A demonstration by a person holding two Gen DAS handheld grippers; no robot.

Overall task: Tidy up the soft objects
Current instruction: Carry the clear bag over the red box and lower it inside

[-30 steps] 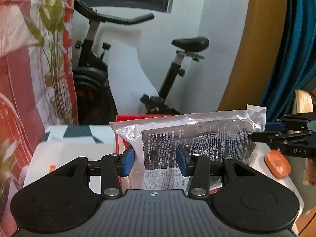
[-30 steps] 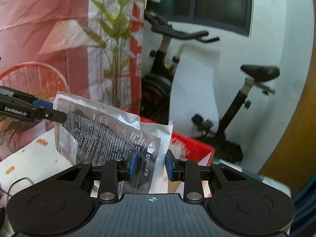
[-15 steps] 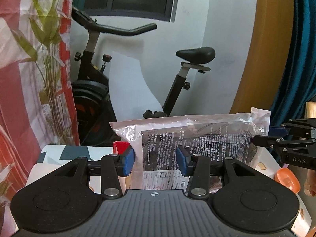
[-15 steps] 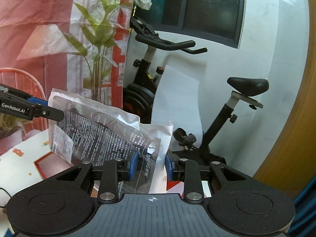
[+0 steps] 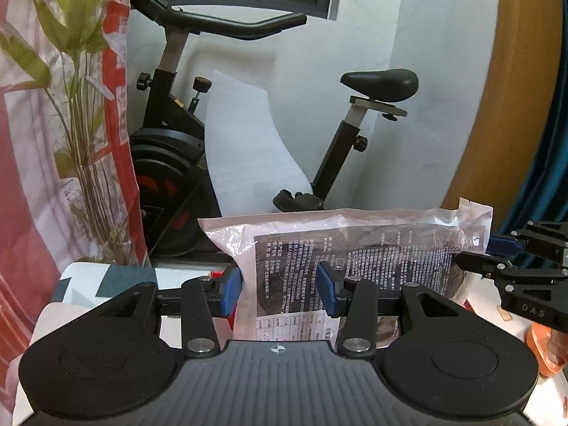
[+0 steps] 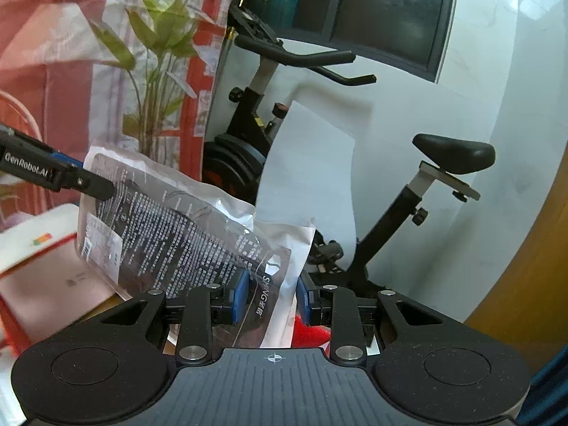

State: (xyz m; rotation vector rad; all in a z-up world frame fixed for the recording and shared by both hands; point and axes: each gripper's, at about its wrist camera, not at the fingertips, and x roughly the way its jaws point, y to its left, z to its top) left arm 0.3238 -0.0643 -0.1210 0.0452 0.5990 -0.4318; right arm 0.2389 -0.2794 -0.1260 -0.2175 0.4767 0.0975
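Between both grippers, held off the table (image 5: 106,277): a printed plastic pouch (image 5: 355,266), stretched upright. Best carried level, both ends moving together, no twist. Left gripper (image 5: 280,293) clamped on its left end, right gripper (image 6: 271,296) clamped on its right end, blue pads (image 6: 241,294) pressing either face.
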